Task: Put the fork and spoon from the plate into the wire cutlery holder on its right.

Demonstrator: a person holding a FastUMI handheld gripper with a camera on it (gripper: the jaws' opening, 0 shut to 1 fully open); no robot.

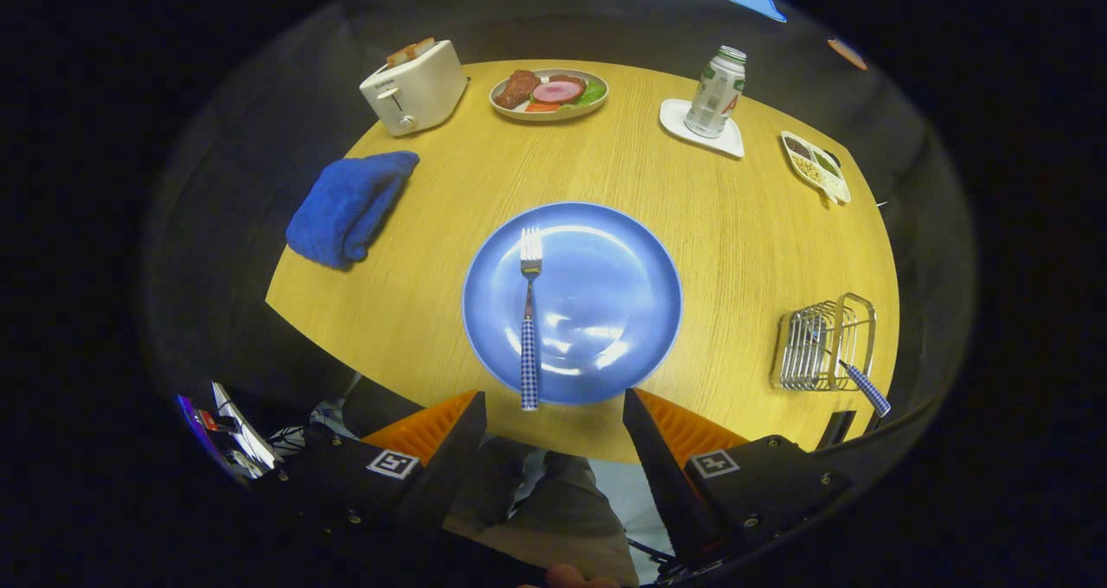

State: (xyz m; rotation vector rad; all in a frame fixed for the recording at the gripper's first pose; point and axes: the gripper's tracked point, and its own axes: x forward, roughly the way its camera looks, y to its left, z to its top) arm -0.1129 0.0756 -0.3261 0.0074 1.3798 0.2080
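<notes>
A blue plate (605,311) lies on the round wooden table just ahead of my fingers. On its left half rests a fork (529,329) with a blue checked handle, tines pointing away and handle end over the near rim. To the plate's right stands the wire cutlery holder (822,344), with a piece of cutlery (865,386) in it, its checked handle sticking out toward me. My gripper (553,415) hovers above the table's near edge, open, with nothing between its fingers.
A blue cloth (350,207) lies left of the plate. At the far side sit a toaster (415,86), a dish of food (549,93), a bottle (716,92) on a white coaster and a small divided tray (815,166). A person's legs show below the fingers.
</notes>
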